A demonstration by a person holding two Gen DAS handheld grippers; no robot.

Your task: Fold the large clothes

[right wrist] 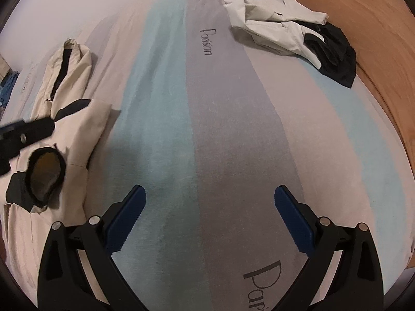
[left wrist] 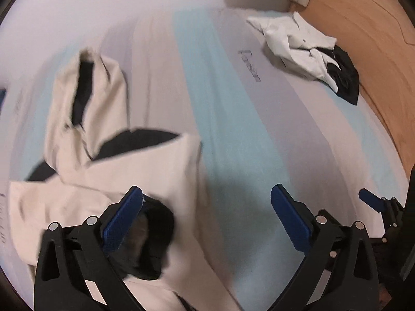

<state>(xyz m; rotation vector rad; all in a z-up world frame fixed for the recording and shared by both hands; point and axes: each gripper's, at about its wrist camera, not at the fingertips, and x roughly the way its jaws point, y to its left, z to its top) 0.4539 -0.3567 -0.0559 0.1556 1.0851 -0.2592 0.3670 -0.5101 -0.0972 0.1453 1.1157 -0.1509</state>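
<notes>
2 grippers: left (left wrist: 207,207) and right (right wrist: 210,207) spread wide, empty | beige jacket (left wrist: 103,171) at 9 o'clock on bed (left wrist: 233,129) | soft, floppy, light | best gripped at hem or sleeve edge

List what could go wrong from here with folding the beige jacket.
1. The beige-and-black jacket lies bunched, one sleeve flung up and the collar gaping: folding it as it lies would likely trap creases.
2. Both the left gripper and the right gripper stand open and empty, the right over bare sheet, so a regrasp may pinch bedding.
3. The white-and-black garment sits near the bed's edge and might slide off.
</notes>
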